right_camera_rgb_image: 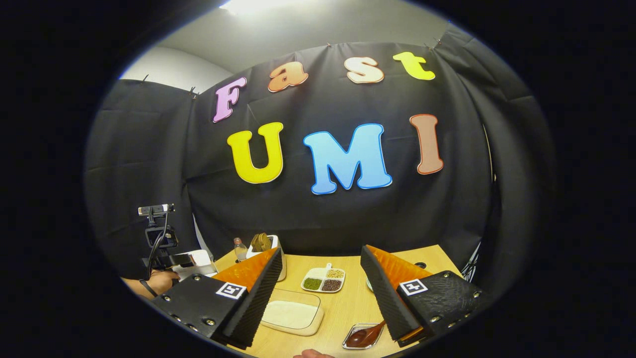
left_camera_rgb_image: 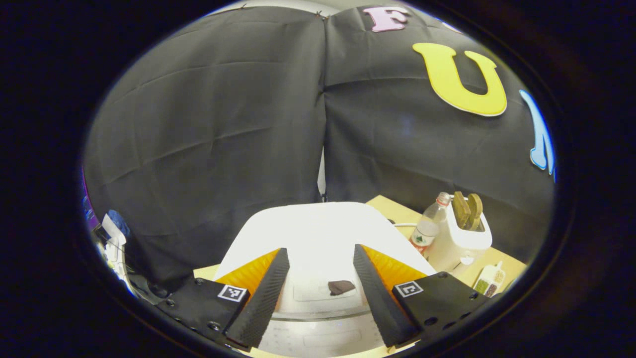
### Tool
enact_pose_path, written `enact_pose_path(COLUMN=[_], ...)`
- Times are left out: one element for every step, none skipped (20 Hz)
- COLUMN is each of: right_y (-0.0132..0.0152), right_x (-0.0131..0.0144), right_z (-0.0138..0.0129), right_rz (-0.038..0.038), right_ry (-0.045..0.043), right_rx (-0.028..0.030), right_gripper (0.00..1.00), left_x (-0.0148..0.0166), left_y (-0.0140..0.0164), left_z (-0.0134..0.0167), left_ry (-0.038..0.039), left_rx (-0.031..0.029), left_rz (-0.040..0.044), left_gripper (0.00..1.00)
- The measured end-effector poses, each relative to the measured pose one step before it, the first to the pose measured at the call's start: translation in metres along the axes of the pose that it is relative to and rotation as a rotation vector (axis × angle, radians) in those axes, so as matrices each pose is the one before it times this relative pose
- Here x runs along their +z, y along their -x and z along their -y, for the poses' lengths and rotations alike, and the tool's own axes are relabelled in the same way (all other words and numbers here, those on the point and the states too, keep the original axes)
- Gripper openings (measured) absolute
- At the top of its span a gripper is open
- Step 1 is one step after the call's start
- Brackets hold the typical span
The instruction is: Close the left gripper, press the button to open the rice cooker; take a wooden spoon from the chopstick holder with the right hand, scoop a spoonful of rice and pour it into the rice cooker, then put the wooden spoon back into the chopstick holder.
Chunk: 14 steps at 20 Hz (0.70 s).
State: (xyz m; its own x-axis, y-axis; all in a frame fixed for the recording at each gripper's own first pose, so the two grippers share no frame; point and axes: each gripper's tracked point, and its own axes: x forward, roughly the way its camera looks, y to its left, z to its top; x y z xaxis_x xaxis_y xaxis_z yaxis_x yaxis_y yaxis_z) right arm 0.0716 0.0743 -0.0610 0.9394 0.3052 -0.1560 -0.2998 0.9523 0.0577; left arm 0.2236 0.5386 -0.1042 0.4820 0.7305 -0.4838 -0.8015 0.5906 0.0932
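Here the rice cooker (left_camera_rgb_image: 318,238) sits between the left hand-held gripper's (left_camera_rgb_image: 318,278) spread fingers.

White rice cooker (left_camera_rgb_image: 318,233), lid shut, lower centre of left gripper view. Wooden spoons (left_camera_rgb_image: 468,210) upright in white chopstick holder (left_camera_rgb_image: 459,243), lower right. Rice tray (right_camera_rgb_image: 293,314).

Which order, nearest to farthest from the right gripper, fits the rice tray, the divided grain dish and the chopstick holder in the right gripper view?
1. Rice tray, just ahead of the right gripper, low left.
2. Divided grain dish, farther up the table, centre.
3. Chopstick holder, at the back left by the wall.
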Motion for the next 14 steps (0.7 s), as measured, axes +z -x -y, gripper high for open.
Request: enact_pose_path(right_y=[-0.00058, -0.00016, 0.00003, 0.0006, 0.00146, 0.00104, 0.00051, 0.00027, 0.0004, 0.00102, 0.00134, 0.00177, 0.00219, 0.00412], right_x=[0.0004, -0.00109, -0.00174, -0.00313, -0.00133, -0.00063, -0.00227, -0.0011, -0.0011, -0.00137, -0.00066, -0.00078, 0.00025, 0.00139], right_z=[-0.00228, -0.00213, -0.00365, -0.00303, -0.00087, -0.00078, -0.00225, -0.00147, -0.00147, -0.00222, -0.00176, -0.00229, -0.00068, -0.00068], right_rz=[0.00041, -0.00244, -0.00799, -0.00755, -0.00399, -0.00297, -0.00324, -0.00217, -0.0038, -0.00111, 0.00057, 0.00187, 0.0036, 0.00926], right_ry=[0.00751, 0.00444, 0.00152, 0.0017, -0.00152, -0.00766, -0.01334, -0.0085, -0.00385, -0.00345, -0.00512, -0.00615, -0.0039, -0.00152], right_rx=[0.00269, 0.00344, 0.00862, 0.00329, -0.00355, -0.00309, -0.00175, -0.00314, -0.00334, -0.00297, -0.00225, -0.00275, -0.00616, -0.00663], right_gripper=[0.96, 0.96, 0.96, 0.96, 0.96, 0.96, 0.96, 0.96, 0.96, 0.96, 0.96, 0.96, 0.96, 0.96], left_x=[-0.00229, -0.00079, -0.0038, -0.00118, -0.00162, -0.00386, -0.00325, -0.00522, -0.00017, -0.00332, 0.00013, 0.00045, 0.00036, 0.00327], left_y=[0.00116, 0.00064, -0.00453, -0.00222, -0.0001, -0.00044, -0.00125, -0.00206, -0.0012, -0.00118, 0.00233, -0.00029, 0.00011, 0.0001], left_z=[-0.00023, 0.00033, -0.00067, 0.00037, 0.00154, 0.00124, -0.00081, -0.00011, 0.00027, 0.00103, 0.00053, 0.00069, -0.002, -0.00003], left_ry=[-0.00429, -0.00851, -0.01516, -0.0081, 0.00173, 0.00825, 0.00175, 0.00436, 0.00062, 0.0011, -0.00393, -0.01443, -0.01543, -0.00194], left_rx=[-0.00402, -0.00503, -0.01015, -0.01167, -0.01139, -0.00906, -0.0057, -0.00656, -0.00669, -0.01226, -0.01544, -0.01648, -0.01707, -0.01669], left_rz=[-0.0057, -0.00083, 0.0026, 0.00344, -0.00544, -0.01706, -0.00488, -0.01946, 0.016, 0.00345, 0.01195, -0.0019, -0.00175, -0.00715], left_gripper=[0.96, 0.89, 0.93, 0.89, 0.92, 0.96, 0.93, 0.9, 0.93, 0.96, 0.95, 0.94, 0.95, 0.94])
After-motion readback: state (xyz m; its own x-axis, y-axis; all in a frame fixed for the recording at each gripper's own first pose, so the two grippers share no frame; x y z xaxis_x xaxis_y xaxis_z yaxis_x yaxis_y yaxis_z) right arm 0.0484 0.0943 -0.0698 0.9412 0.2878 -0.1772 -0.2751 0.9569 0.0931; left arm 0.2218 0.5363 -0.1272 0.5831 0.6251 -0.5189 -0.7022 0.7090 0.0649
